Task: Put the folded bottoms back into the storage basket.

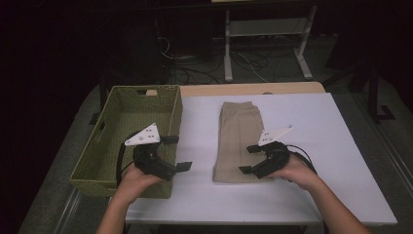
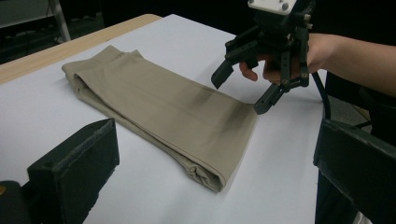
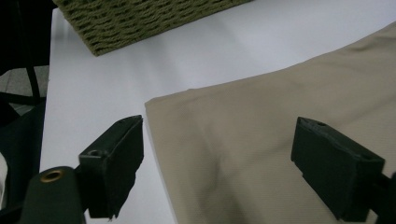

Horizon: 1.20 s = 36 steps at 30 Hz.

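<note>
Folded khaki trousers lie lengthwise in the middle of the white table. My right gripper hovers low over their near end, open. One jaw is above the bare table by the near corner and the other above the cloth, with neither pad pressing. My left gripper is open and holds nothing. It sits at the near right corner of the green woven basket, pointing toward the trousers.
The basket stands at the table's left edge and looks empty inside. A wooden strip runs along the table's far edge. Beyond it are white desk legs and cables on a dark floor.
</note>
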Tool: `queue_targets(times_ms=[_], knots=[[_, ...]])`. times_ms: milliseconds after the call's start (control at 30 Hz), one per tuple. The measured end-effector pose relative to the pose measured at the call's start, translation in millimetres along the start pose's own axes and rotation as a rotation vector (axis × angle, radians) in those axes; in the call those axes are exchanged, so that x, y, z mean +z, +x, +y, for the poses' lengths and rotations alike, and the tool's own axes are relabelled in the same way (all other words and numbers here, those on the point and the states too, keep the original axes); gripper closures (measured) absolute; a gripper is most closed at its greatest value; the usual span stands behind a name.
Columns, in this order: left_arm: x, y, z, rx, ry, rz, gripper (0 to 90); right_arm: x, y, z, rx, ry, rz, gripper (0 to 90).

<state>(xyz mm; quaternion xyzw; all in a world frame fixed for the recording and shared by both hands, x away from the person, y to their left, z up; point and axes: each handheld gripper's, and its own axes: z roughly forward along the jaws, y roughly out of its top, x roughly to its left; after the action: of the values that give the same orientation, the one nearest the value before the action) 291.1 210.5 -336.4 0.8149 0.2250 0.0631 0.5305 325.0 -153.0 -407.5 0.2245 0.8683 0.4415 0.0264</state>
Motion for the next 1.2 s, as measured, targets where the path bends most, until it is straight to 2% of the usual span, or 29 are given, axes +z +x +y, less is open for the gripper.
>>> queue_targets(times_ms=[400, 733, 1200], knots=[[0.3, -0.5, 0.0, -0.001, 0.002, 0.0, 0.4, 7.6, 1.9, -4.3, -0.012, 0.03, 0.029, 31.0], [0.3, -0.4, 0.0, 0.002, 0.002, -0.001, 0.4, 13.1, 5.0, -8.5, -0.039, 0.073, 0.038, 51.8], [0.3, -0.5, 0.0, 0.002, 0.003, -0.001, 0.4, 22.6, 8.1, -12.3, -0.07, 0.12, 0.057, 51.8]])
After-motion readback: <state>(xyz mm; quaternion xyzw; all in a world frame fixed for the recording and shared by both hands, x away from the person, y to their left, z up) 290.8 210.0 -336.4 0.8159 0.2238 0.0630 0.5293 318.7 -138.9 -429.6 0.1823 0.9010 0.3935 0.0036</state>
